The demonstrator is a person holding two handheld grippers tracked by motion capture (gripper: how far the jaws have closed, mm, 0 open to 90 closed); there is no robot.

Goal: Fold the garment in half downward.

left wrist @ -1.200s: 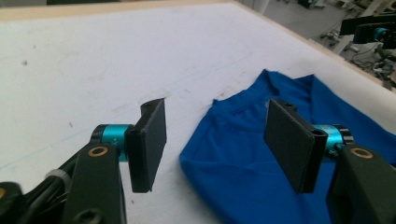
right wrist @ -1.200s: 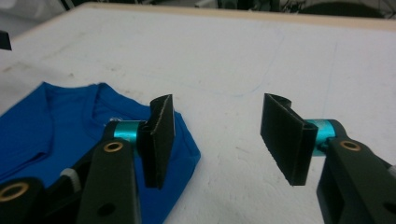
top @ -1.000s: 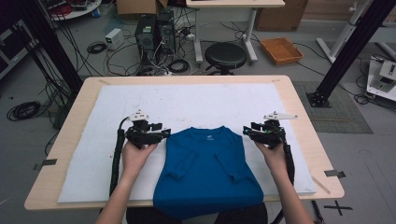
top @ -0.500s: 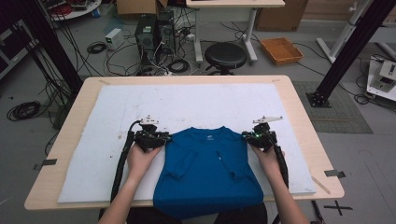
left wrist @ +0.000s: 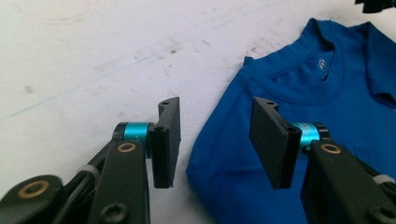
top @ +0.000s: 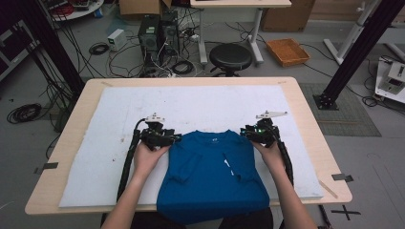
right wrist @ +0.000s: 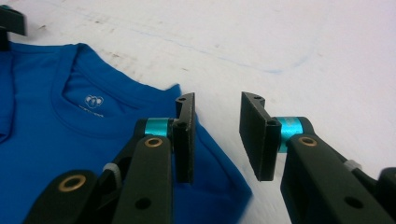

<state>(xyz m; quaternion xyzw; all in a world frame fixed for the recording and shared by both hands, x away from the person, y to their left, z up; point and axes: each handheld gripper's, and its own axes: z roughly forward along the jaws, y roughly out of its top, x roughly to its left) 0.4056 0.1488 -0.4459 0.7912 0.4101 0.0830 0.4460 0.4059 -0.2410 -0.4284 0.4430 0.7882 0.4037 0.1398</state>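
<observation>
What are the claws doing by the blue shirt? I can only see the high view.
Observer: The left gripper view shows the left gripper with its jaws apart around the blue shirt's shoulder edge. They have just been opening and pinch nothing.
Operator: And the other claw?
Observer: The right gripper has just been opening too, beside the other shoulder corner, not pressing it.
Operator: Is there a picture on the shirt?
Observer: A small white logo sits inside the collar.
</observation>
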